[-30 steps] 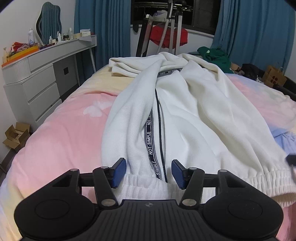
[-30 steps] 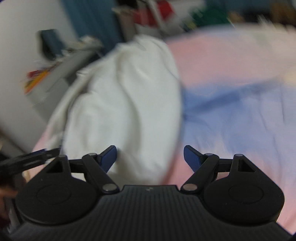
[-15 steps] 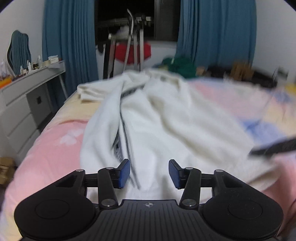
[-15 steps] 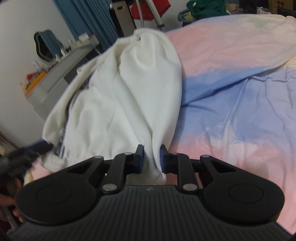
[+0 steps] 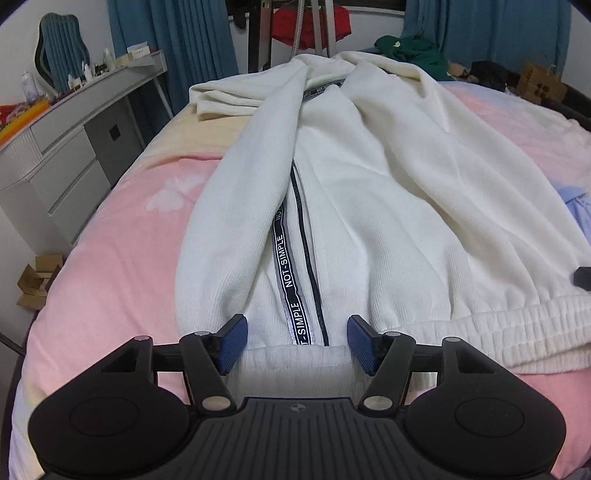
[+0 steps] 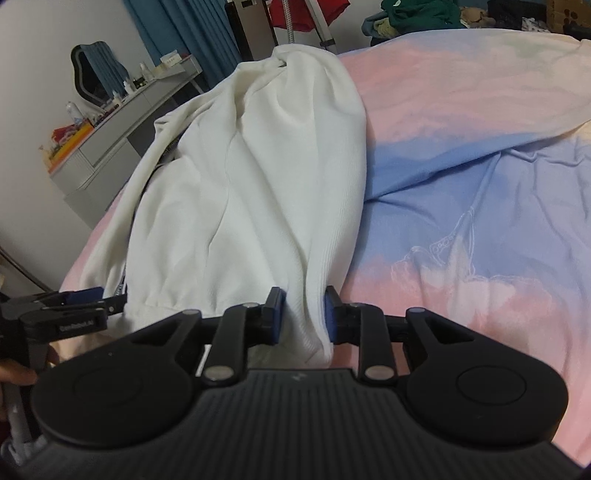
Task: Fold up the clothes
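A white zip jacket with black "NOT-SIMPLE" tape along its opening lies lengthwise on the bed, its ribbed hem nearest me. My left gripper is open, its blue pads either side of the hem at the zip's bottom end. In the right wrist view the jacket runs away up the bed. My right gripper is shut on the hem's right corner fold. The left gripper shows at the left edge of that view.
The bed has a pink and blue cover. A grey dresser with bottles and a mirror stands left. Blue curtains, a metal stand with red cloth, green clothes and cardboard boxes lie around.
The left gripper has opened wider and settled at the hem by the zip. The right gripper, open a second ago, has shut on the hem's right corner.
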`<state>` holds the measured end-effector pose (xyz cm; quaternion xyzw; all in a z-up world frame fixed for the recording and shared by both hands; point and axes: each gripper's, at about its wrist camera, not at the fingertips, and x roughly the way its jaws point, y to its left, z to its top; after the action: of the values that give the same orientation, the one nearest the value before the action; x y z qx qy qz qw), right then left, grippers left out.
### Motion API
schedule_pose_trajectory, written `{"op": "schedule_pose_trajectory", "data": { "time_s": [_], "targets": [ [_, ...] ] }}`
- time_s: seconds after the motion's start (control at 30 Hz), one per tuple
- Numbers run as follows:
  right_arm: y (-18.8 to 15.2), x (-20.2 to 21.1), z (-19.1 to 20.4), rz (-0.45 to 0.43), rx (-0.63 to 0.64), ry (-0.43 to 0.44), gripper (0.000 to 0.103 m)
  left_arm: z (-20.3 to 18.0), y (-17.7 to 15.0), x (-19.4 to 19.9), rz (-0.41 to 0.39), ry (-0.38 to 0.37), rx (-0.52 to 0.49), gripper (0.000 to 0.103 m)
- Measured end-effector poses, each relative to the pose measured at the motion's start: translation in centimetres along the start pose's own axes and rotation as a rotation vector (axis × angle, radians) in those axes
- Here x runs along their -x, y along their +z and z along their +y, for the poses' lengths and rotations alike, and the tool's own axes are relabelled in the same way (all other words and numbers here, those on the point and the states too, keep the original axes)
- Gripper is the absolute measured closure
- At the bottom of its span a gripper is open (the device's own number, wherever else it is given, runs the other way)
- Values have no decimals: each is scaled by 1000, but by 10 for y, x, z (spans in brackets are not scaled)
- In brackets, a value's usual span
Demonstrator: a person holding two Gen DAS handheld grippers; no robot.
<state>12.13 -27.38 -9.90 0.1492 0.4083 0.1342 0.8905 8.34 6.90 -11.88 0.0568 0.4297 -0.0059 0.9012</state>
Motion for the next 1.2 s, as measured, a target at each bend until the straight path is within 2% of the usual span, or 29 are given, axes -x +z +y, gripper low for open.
{"op": "schedule_pose_trajectory", "data": {
  "time_s": [0.07, 0.1, 0.13, 0.17, 0.2, 0.3, 0.43, 0.47, 0.53, 0.57, 0.6, 0.7, 0.77, 0.87, 0.97, 1.03, 1.1, 1.2],
  "targets": [
    [0, 2, 1, -2, -1, -1, 72, -1, -2, 9, -31, -3, -5, 38],
    [0, 3, 1, -3, -1, -1, 71, -2, -3, 15, -53, -2, -12, 31],
    [0, 4, 1, -5, -2, -1, 70, -5, -4, 21, -79, 10, -28, 29],
    [0, 5, 2, -7, -3, -2, 69, -10, -4, 26, -94, 38, -58, 20],
    [0, 5, 2, -8, -3, -3, 68, -16, -5, 25, -87, 63, -91, 2],
    [0, 5, 2, -7, -3, -6, 66, -30, -8, 19, -51, 122, -174, 0],
    [0, 2, 3, -1, 4, -9, 65, -19, -3, 9, -33, 80, -108, 1],
    [0, 0, 3, 2, 3, -10, 65, -15, -3, 9, -38, 64, -84, 4],
    [0, -2, 1, 6, -6, -9, 64, -7, -2, 9, -49, 48, -33, 25],
    [0, -3, 0, 8, -9, -10, 64, -3, -2, 9, -53, 54, -9, 53],
    [0, -4, 0, 10, -10, -12, 64, 1, -2, 8, -57, 61, 15, 57],
    [-3, -7, -2, 21, -13, -7, 65, 13, 0, 12, -73, -6, 82, 80],
    [-4, -6, -3, 22, -22, 8, 69, 20, 4, 21, -117, -42, 119, 84],
    [-4, -4, -8, 27, -84, 45, 81, 43, 17, 45, -201, -126, 216, 85],
    [-8, 9, -6, -13, -189, 132, 82, 82, 36, 74, -271, -208, 335, 85],
    [-13, 17, 10, -67, -239, 209, 82, 108, 56, 90, -302, -196, 369, 85],
    [-19, 18, 37, -85, -261, 289, 82, 135, 75, 106, -324, -177, 386, 85],
    [-26, 2, 80, -62, -317, 412, 83, 179, 103, 129, -358, -129, 405, 85]
  ]
}}
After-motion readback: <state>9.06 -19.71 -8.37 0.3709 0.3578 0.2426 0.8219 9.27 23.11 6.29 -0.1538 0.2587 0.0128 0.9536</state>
